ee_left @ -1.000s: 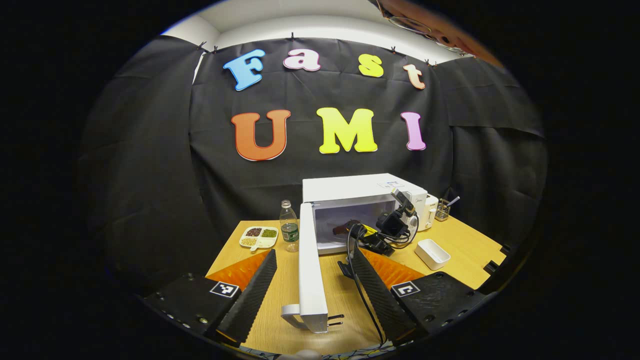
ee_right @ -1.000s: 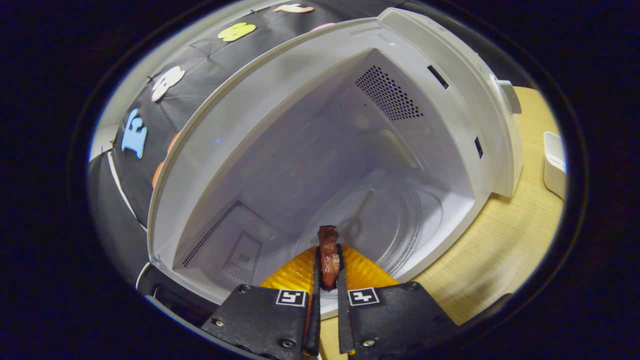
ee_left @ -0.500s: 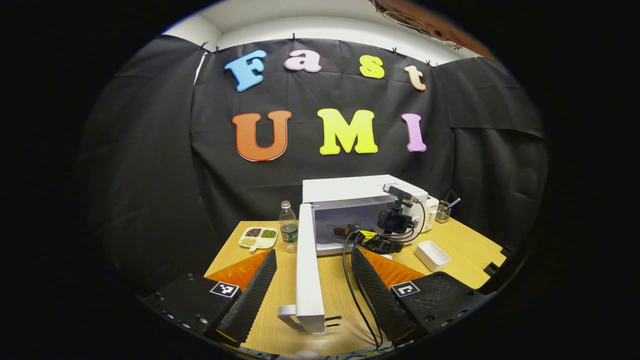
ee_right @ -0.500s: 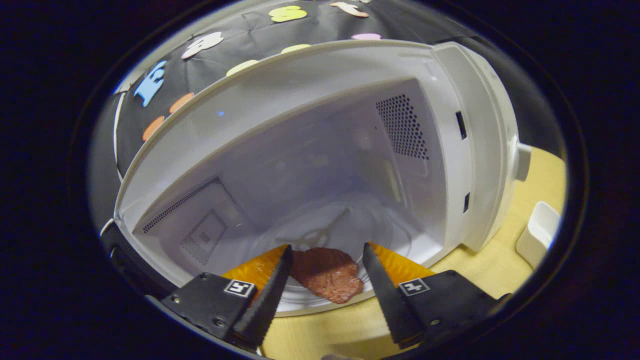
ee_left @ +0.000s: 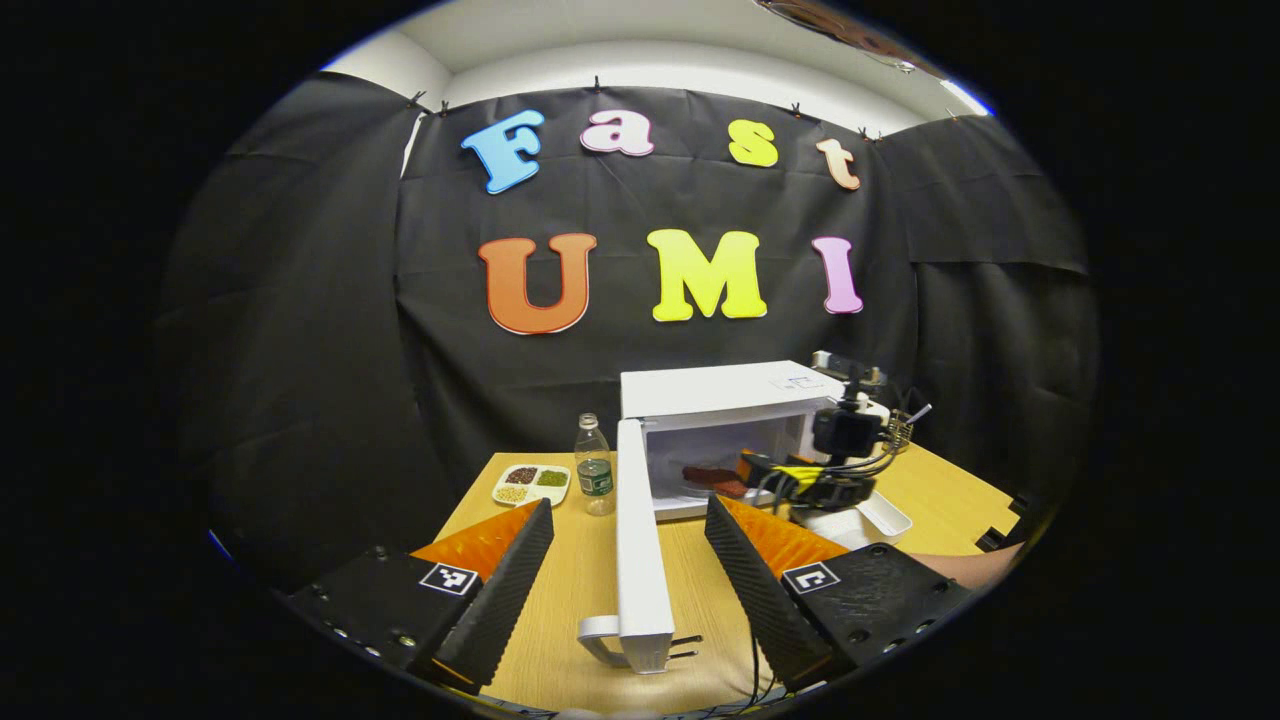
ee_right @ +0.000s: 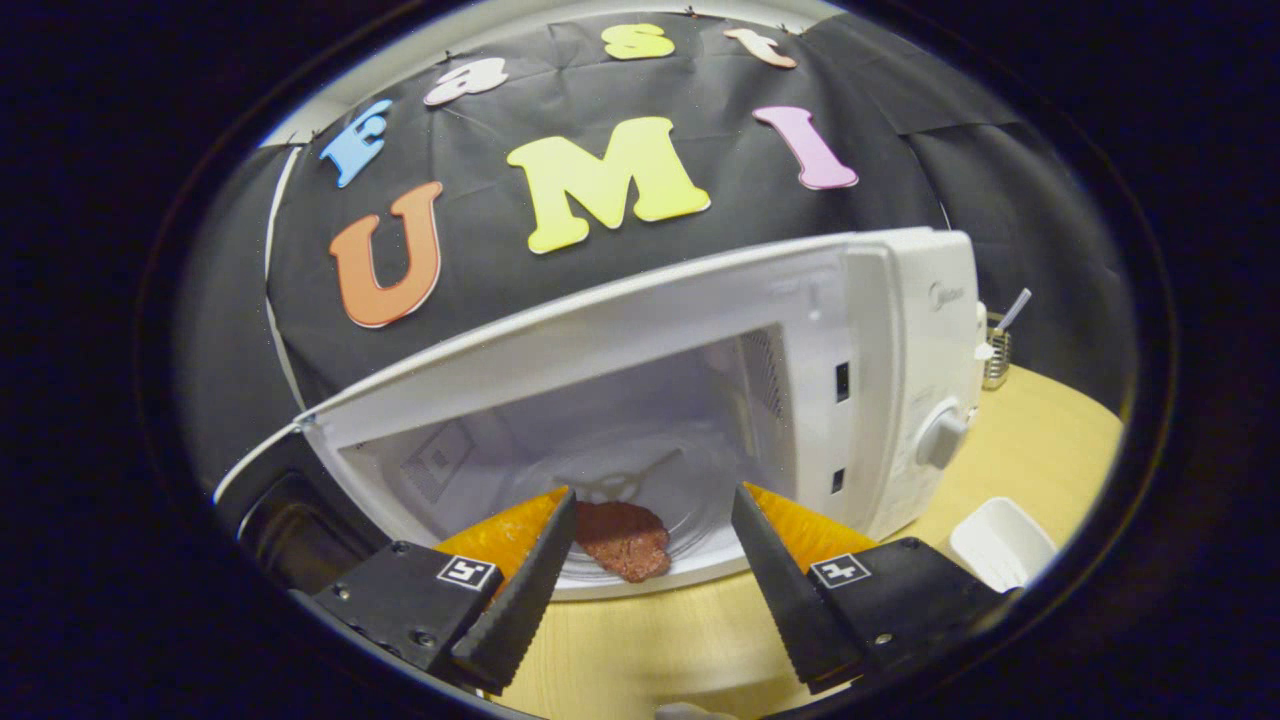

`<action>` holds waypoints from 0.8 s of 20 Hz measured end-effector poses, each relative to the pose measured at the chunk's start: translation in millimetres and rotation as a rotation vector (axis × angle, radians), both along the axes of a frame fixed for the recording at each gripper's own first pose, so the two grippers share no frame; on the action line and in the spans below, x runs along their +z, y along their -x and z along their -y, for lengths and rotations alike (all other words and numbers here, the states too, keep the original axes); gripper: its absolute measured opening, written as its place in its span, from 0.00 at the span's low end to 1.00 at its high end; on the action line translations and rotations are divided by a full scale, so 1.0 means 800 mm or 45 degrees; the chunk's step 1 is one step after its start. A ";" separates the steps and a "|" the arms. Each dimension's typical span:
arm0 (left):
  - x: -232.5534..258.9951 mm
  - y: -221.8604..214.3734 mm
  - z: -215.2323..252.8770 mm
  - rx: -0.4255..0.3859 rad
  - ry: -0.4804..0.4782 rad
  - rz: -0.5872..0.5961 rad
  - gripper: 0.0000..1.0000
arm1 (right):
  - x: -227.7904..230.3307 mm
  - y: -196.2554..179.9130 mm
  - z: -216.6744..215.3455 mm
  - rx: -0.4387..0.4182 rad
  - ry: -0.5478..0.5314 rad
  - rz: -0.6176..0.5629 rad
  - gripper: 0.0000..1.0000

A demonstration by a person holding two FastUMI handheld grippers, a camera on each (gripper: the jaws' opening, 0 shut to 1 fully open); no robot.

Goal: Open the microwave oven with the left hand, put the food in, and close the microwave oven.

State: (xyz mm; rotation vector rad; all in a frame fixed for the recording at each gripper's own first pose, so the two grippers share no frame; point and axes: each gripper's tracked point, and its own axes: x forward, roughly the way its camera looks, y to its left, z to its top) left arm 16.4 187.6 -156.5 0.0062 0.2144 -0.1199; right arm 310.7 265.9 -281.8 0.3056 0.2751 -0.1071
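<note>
While the microwave [ee_left: 735,400] stands at the far side of the wooden table [ee_left: 580,590], its door [ee_left: 640,545] is swung fully out toward the near edge, handle [ee_left: 600,635] at the near end. Food: a flat reddish-brown piece of meat [ee_right: 622,538] lies on the glass turntable [ee_right: 690,500] inside the cavity, toward the front, touching neither gripper.

Right gripper [ee_right: 652,575]: fingers spread wide, nothing between them, held just in front of the oven's open mouth; the meat shows in the gap beyond the tips. In the left gripper view the same tool [ee_left: 815,480] hangs at the right of the opening, cables trailing off it.

Left gripper [ee_left: 628,570]: fingers wide apart, gripping nothing, well back on the near side of the table. The door's edge runs between its two fingers without touching either.

Left of the microwave: a clear water bottle [ee_left: 597,468], upright, and just beyond it to the left a white divided dish [ee_left: 530,484] of beans. Right of the microwave: a white rectangular tray [ee_right: 1000,545] on the tabletop, and a small cup holding a straw [ee_right: 995,345] farther back.
</note>
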 end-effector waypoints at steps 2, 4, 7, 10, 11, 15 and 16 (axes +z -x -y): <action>0.003 0.003 -0.013 0.025 0.007 0.014 0.95 | 0.032 0.035 0.025 0.004 0.058 0.018 0.99; 0.005 0.006 -0.023 0.041 0.005 0.027 0.95 | 0.060 0.071 0.045 0.024 0.114 0.022 0.99; -0.002 0.011 -0.041 0.060 -0.045 0.034 0.95 | 0.100 0.126 0.073 0.056 0.190 0.029 0.99; -0.018 0.019 -0.053 0.066 -0.074 0.014 0.95 | 0.125 0.182 0.090 0.111 0.256 0.018 0.99; -0.026 0.022 -0.057 0.069 -0.085 0.005 0.95 | 0.134 0.199 0.099 0.116 0.273 0.017 0.99; -0.061 0.029 -0.065 0.051 -0.075 -0.062 0.90 | 0.152 0.268 0.139 0.106 0.294 -0.016 0.99; -0.068 0.030 -0.068 0.053 -0.062 -0.073 0.67 | 0.157 0.281 0.147 0.102 0.303 -0.023 0.99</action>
